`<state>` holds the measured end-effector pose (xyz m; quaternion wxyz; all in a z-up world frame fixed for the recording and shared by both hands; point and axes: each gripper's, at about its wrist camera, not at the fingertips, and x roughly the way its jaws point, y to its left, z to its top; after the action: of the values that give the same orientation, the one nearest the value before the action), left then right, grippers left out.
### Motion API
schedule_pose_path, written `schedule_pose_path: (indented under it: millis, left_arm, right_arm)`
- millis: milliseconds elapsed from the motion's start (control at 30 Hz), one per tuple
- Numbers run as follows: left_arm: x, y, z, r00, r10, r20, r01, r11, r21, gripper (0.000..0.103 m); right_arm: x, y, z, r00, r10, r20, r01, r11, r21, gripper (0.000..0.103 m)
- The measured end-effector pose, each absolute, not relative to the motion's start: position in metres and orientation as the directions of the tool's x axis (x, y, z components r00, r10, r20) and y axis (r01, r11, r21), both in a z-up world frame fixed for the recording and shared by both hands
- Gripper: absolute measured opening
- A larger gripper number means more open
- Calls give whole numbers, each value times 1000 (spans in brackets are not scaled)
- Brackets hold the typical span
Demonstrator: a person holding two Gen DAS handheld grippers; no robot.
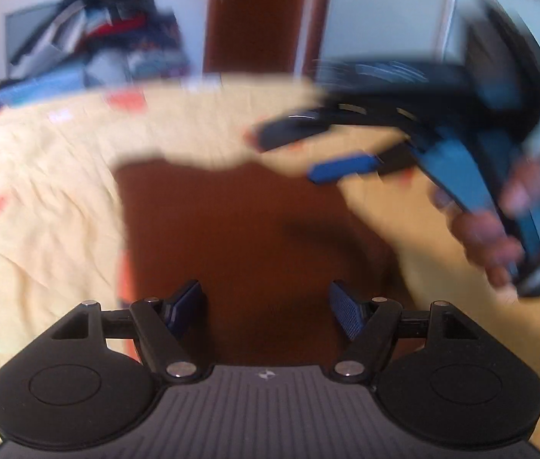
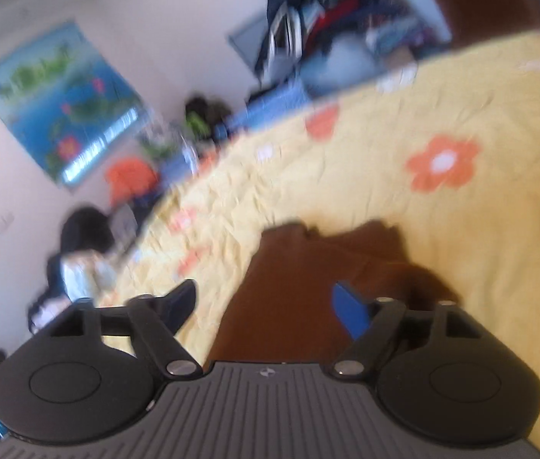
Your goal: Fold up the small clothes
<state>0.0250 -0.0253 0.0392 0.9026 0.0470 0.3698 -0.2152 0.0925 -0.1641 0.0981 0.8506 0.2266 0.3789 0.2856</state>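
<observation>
A brown garment [image 1: 239,237] is seen lying flat on a yellow bedsheet [image 1: 40,199] with orange flowers, directly below both grippers. The left gripper [image 1: 266,311] is held above the garment with its 2 jaws spread and nothing between them. The right gripper [image 1: 310,153], gripped by a hand [image 1: 499,237], is also seen with its jaws spread apart and empty, near the far edge of the garment; both views are blurred.

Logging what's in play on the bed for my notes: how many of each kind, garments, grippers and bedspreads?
Flat brown cloth garment: 1
Black handheld grippers with blue fingers: 2, left, right
Yellow bedspread with orange flowers: 1
Total: 4
</observation>
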Motion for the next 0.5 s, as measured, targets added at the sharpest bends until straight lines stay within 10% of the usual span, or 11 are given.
schedule_pose_path:
  millis: [67, 500]
  left_arm:
    - [24, -35, 25, 671, -348, -654, 453, 891, -9, 78]
    - [26, -27, 21, 663, -383, -643, 464, 884, -48, 83]
  right_arm:
    - [118, -150, 63, 492, 569, -659, -254, 818, 517, 83]
    - [136, -82, 95, 467, 631, -620, -431, 774, 463, 86]
